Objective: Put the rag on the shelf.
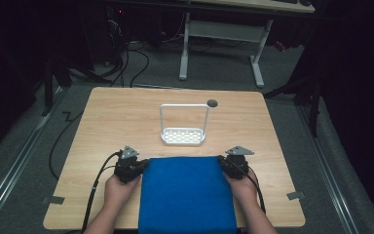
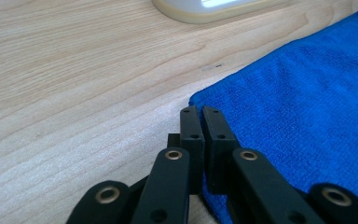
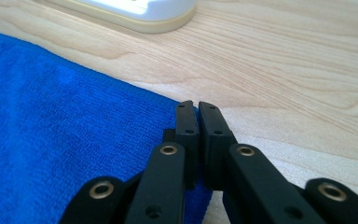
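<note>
A blue cloth (image 1: 187, 195) lies flat on the near half of the wooden table (image 1: 117, 117) and hangs over its front edge. My left gripper (image 1: 143, 165) sits at the cloth's far left corner and my right gripper (image 1: 222, 163) at its far right corner. In the left gripper view the black jaws (image 2: 199, 112) are pressed together over the edge of the cloth (image 2: 298, 102), with blue fabric showing under them. In the right gripper view the jaws (image 3: 193, 105) are likewise shut on the rim of the cloth (image 3: 65, 130).
A white perforated rack with a tall wire handle (image 1: 183, 136) stands just beyond the cloth at mid-table; its base (image 2: 205, 11) (image 3: 140, 11) shows in both gripper views. A dark round hole (image 1: 212, 103) sits behind it. A desk frame stands on the floor beyond.
</note>
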Demonstrator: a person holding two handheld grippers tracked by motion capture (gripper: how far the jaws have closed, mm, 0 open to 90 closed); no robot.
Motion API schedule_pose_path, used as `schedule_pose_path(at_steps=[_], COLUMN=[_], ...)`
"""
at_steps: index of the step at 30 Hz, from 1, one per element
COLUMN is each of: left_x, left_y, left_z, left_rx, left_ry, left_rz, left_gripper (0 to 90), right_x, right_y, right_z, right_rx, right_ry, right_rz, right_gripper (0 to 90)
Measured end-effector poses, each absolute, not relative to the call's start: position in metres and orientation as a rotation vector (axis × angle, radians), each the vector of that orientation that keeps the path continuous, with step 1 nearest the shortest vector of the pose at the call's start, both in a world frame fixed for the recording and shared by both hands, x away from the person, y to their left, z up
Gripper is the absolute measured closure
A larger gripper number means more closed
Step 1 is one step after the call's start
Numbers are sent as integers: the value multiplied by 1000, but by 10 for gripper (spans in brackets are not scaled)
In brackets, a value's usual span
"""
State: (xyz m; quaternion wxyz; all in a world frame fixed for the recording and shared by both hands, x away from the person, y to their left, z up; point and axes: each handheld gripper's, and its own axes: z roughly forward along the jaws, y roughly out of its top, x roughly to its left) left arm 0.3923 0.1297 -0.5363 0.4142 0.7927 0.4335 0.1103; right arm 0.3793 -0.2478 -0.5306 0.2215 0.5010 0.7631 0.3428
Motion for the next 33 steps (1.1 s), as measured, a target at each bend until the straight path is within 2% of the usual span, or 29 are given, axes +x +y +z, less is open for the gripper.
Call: schedule_pose_path(at_steps=[5, 13, 24, 33], left_x=[388, 369, 333, 323], left_y=[134, 138, 150, 151], left_z=[-535, -519, -486, -461], left_rx=[1929, 1810, 1695, 1598], left_ry=[1088, 988, 883, 830], left_rz=[297, 357, 452, 522], left_gripper=[882, 883, 884, 885], right_x=[371, 343, 313, 300], right_y=[-250, -249, -250, -248], right_z=[-526, -517, -482, -451], right_rx=[1349, 1265, 1172, 1068], right_ry=[2085, 2000, 1854, 1727], right_rz=[993, 1053, 1196, 1282], right_gripper=[886, 886, 886, 886])
